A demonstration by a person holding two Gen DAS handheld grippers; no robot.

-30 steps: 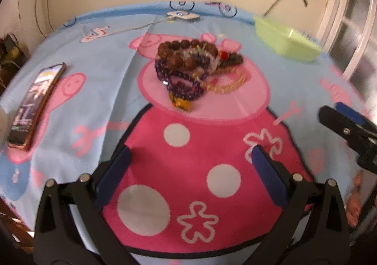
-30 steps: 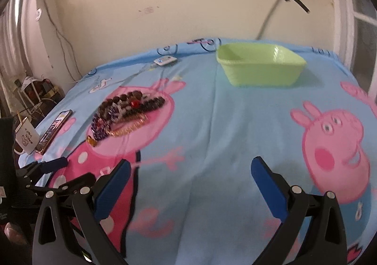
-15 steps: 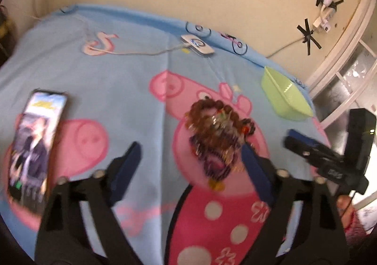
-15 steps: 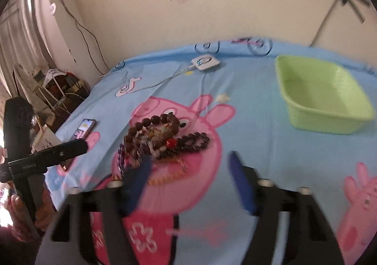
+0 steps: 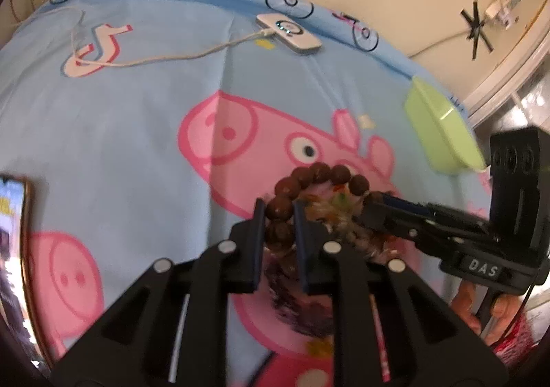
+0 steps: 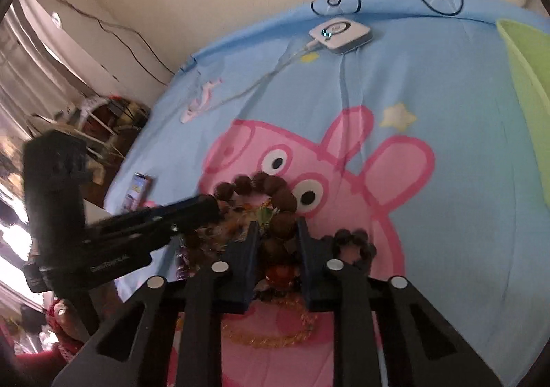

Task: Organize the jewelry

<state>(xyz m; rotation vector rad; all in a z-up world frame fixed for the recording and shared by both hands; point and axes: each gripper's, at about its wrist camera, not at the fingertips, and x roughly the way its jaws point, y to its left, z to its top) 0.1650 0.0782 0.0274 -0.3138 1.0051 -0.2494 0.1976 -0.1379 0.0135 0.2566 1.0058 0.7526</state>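
A pile of bead bracelets lies on the pig-print cloth. A brown big-bead bracelet (image 5: 311,180) tops it, also in the right wrist view (image 6: 271,185). My left gripper (image 5: 279,219) is shut on the left side of the brown bracelet. My right gripper (image 6: 275,232) is shut on its right side. Each gripper shows in the other's view, the right one (image 5: 381,210) and the left one (image 6: 206,210). A purple bracelet (image 5: 302,311), an amber chain (image 6: 275,335) and a small dark bracelet (image 6: 354,242) lie in the pile.
A light green bin (image 5: 443,132) stands to the right, also at the right wrist view's edge (image 6: 529,84). A white charger puck (image 5: 288,32) with its cable lies at the back. A phone (image 5: 13,242) lies at the left edge.
Both grippers moved in from open and apart to the pile. Both closed on the brown bracelet from opposite sides.
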